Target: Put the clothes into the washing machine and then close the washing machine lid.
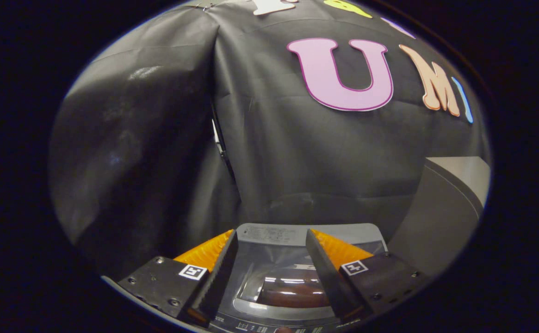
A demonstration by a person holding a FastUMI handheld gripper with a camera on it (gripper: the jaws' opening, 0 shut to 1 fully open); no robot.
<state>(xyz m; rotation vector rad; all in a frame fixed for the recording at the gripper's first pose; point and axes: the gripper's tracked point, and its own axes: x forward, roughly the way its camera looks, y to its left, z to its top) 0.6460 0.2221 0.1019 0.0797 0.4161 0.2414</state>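
One black cloth booth wall (pixel 269 152) takes up most of the gripper view, hanging in soft folds, w/ a vertical seam or gap running down it left of centre, where two panels of cloth seem to meet.

One grey slanted panel (pixel 440 208) stands at the right, beside the washer; what it belongs to can't be told.

One small grey top-loading washing machine (pixel 269 233) sits low and directly ahead, its back edge against the cloth. Its one lid, a clear see-through plastic window in a grey frame (pixel 278 266), lies flat and closed over the tub. Light streaks reflect off the window. Through it, one dark reddish-brown rounded shape (pixel 292 291) shows inside the drum; likely the clothes, but too blurred by glare to be sure. One strip of control markings runs along the washer's near edge, below the window; too small to make out.

One two-finger gripper (pixel 271 259) hovers above the washer, pointing toward the wall. Its two fingers (pixel 218 273) are spread to a medium-wide gap, w/ nothing held btwn them; the lid window shows in the gap. Whether the fingertips touch the lid can't be told. Two dark finger mounts, one per side, each carry one small square black-and-white marker tag (pixel 192 271), so two tags in all. A few small screws dot the left mount.
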